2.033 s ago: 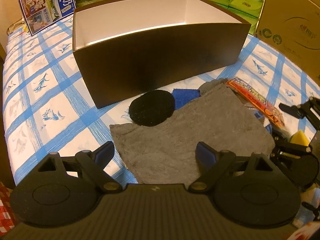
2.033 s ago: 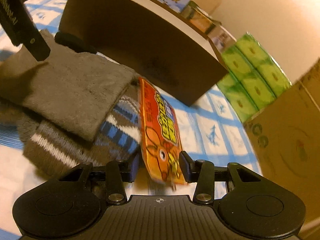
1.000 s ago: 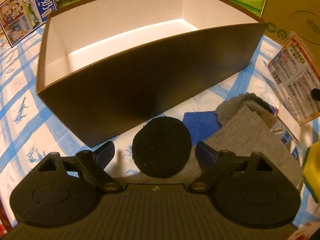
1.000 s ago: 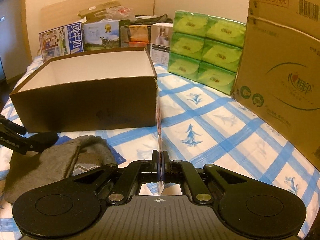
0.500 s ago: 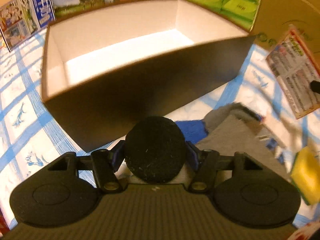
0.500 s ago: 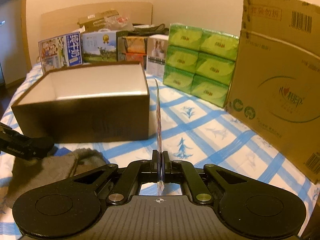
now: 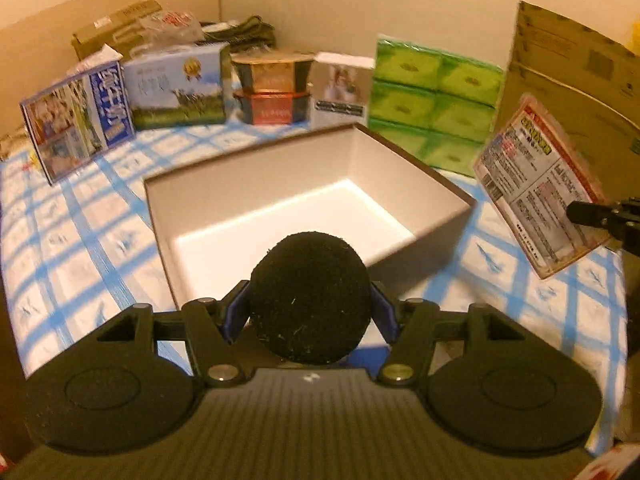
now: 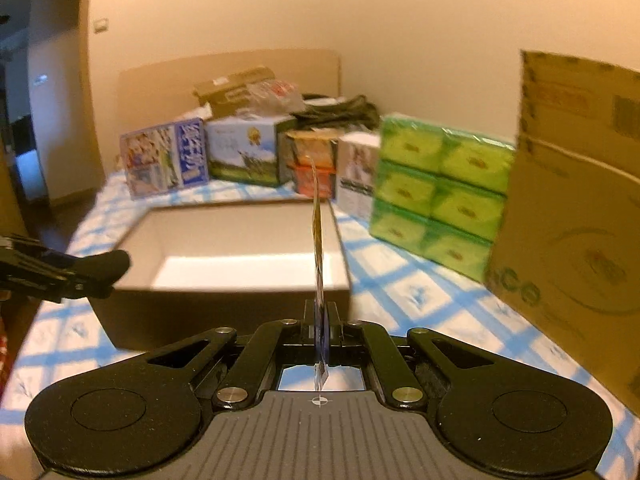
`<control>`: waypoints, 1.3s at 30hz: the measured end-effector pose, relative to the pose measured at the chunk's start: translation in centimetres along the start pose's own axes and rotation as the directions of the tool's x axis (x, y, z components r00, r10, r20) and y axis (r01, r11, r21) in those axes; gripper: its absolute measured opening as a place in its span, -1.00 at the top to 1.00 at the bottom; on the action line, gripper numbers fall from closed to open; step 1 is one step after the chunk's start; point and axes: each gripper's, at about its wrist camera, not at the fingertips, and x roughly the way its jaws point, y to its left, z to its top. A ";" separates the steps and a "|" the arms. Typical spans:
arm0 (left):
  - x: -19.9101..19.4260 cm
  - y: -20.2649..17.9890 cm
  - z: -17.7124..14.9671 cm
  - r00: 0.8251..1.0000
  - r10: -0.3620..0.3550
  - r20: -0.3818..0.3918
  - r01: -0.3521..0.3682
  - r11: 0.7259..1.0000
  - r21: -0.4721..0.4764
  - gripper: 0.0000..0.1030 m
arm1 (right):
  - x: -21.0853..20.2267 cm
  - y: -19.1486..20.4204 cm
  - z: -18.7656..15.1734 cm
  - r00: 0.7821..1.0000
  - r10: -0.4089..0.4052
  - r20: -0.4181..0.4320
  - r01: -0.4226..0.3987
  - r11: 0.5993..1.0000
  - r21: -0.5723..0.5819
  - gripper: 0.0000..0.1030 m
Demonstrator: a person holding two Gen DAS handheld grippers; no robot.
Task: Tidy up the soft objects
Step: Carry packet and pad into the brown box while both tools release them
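Observation:
My left gripper [image 7: 310,314] is shut on a round black sponge pad [image 7: 309,296], lifted above the near wall of the brown storage box [image 7: 452,236], whose white inside holds nothing. In the right wrist view my right gripper [image 8: 322,320] is shut on a flat orange snack packet [image 8: 317,236], seen edge-on and standing upright. That packet [image 7: 540,188] also hangs at the right of the left wrist view, held by the right gripper's fingers [image 7: 588,214]. The left gripper's fingers [image 8: 100,266] show at the left of the right wrist view, near the box [image 8: 224,312].
The bed [image 7: 92,240] has a blue-checked cover. Along the back stand milk cartons [image 7: 76,120], small boxes [image 7: 272,88] and green tissue packs [image 7: 432,100]. A tall cardboard carton [image 8: 572,200] stands at the right.
Both grippers have risen. The left one closed on the black pad and lifted it off the bed; the grey cloths have dropped out of view. The right one keeps the packet.

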 end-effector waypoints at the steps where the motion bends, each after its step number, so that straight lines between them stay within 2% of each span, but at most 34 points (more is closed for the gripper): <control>1: 0.4 0.2 0.5 1.000 0.004 -0.004 -0.004 1.000 -0.002 -0.17 | 0.4 0.2 0.7 1.000 0.013 0.010 -0.013 1.000 -0.006 0.97; 5: 2.4 0.3 2.9 0.999 0.044 -0.020 -0.044 0.999 0.004 -0.17 | 2.5 1.2 3.6 0.997 0.068 0.044 -0.067 0.998 -0.018 0.97; 9: 4.5 0.5 4.4 0.998 0.053 -0.037 -0.054 0.999 -0.008 -0.17 | 5.5 1.9 6.3 0.992 0.112 0.062 -0.111 0.994 -0.015 0.97; 14: 7.3 0.3 6.1 0.996 0.071 -0.060 -0.072 0.997 -0.006 -0.18 | 9.2 2.1 8.5 0.991 0.118 0.060 -0.117 0.993 -0.019 0.97; 24: 12.2 0.2 6.7 0.990 0.058 -0.130 -0.062 0.998 -0.028 -0.21 | 15.5 1.6 7.8 0.994 0.101 -0.035 -0.101 0.995 0.009 0.96; 28: 13.8 0.3 6.3 0.986 0.067 -0.151 -0.073 0.997 -0.031 -0.37 | 17.5 1.5 7.3 0.993 0.098 -0.061 -0.096 0.995 0.038 0.96; 31: 14.4 0.4 6.1 0.983 0.070 -0.169 -0.077 0.997 -0.032 -0.39 | 18.4 1.4 7.2 0.991 0.100 -0.088 -0.095 0.994 0.059 0.92; 34: 14.5 0.8 5.8 0.982 0.074 -0.175 -0.081 0.996 -0.033 -0.40 | 18.4 1.6 6.8 0.989 0.101 -0.105 -0.097 0.994 0.049 0.76; 36: 14.5 1.0 5.7 0.981 0.081 -0.178 -0.088 0.996 -0.033 -0.40 | 18.3 1.8 6.5 0.988 0.103 -0.117 -0.099 0.994 0.041 0.44; 39: 14.2 1.2 5.6 0.980 0.082 -0.182 -0.091 0.995 -0.038 -0.40 | 18.0 1.7 6.1 0.988 0.100 -0.115 -0.094 0.994 0.054 0.15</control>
